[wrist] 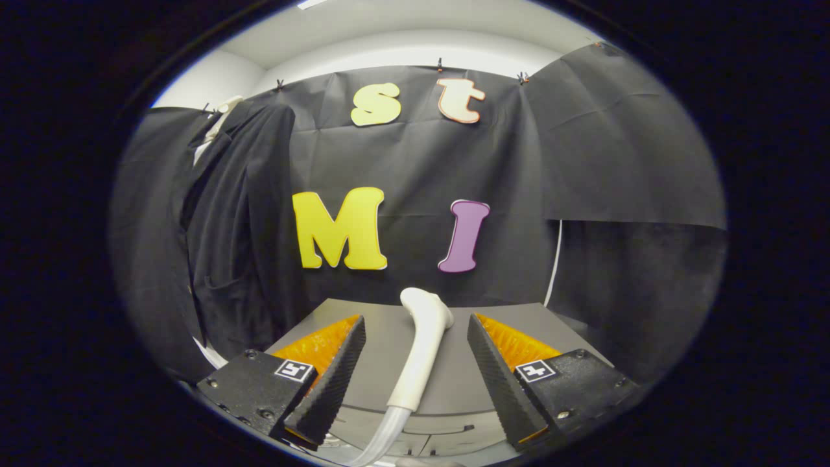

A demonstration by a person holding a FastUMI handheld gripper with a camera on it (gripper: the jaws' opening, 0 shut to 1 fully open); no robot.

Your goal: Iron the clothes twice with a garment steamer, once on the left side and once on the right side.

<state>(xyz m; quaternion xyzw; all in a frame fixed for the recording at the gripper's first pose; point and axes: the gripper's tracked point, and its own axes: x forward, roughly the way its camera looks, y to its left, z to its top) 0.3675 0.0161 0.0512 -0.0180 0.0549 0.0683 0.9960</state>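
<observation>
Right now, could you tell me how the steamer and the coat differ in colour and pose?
The steamer is white; the coat is black. The steamer lies on the table between the open jaws of the gripper, untouched, while the coat hangs upright against the wall, beyond and left of them. Neither is held.

The steamer's hose (379, 441) is running out of sight below the gripper (415, 370), whose fingers are gaping apart; the coat's hanger (217, 120) is mostly lying hidden.
</observation>
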